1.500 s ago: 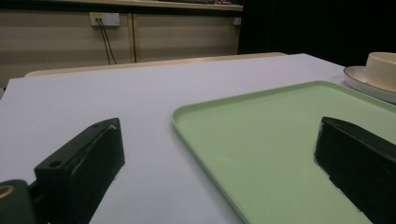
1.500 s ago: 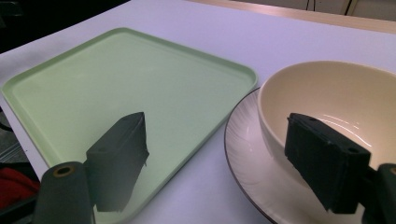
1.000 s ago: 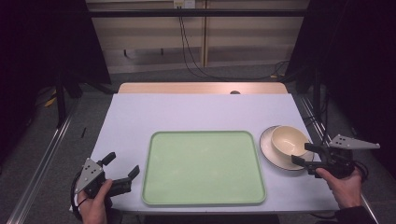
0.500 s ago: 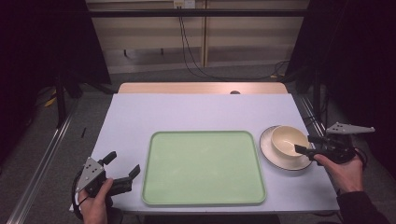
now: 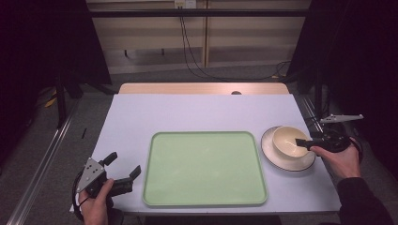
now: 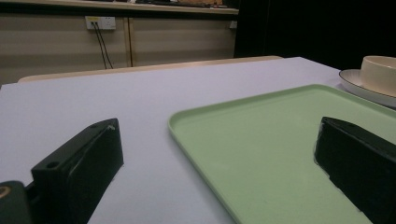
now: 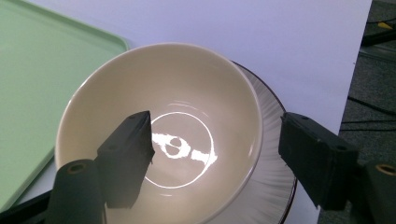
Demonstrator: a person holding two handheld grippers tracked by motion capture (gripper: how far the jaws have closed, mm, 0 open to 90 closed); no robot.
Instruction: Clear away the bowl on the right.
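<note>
Bowl [image 7: 163, 135] rim between right gripper [image 7: 215, 154] jaws

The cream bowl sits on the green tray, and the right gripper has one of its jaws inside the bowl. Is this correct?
Not quite. The bowl sits on a plate beside the tray, not on it, as the high view shows. The right gripper does have one of its jaws inside the bowl.

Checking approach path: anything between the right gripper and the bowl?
Nothing visible. The right gripper already straddles the near rim of the bowl, one jaw inside and one outside over the plate, pads not yet pressing.
</note>
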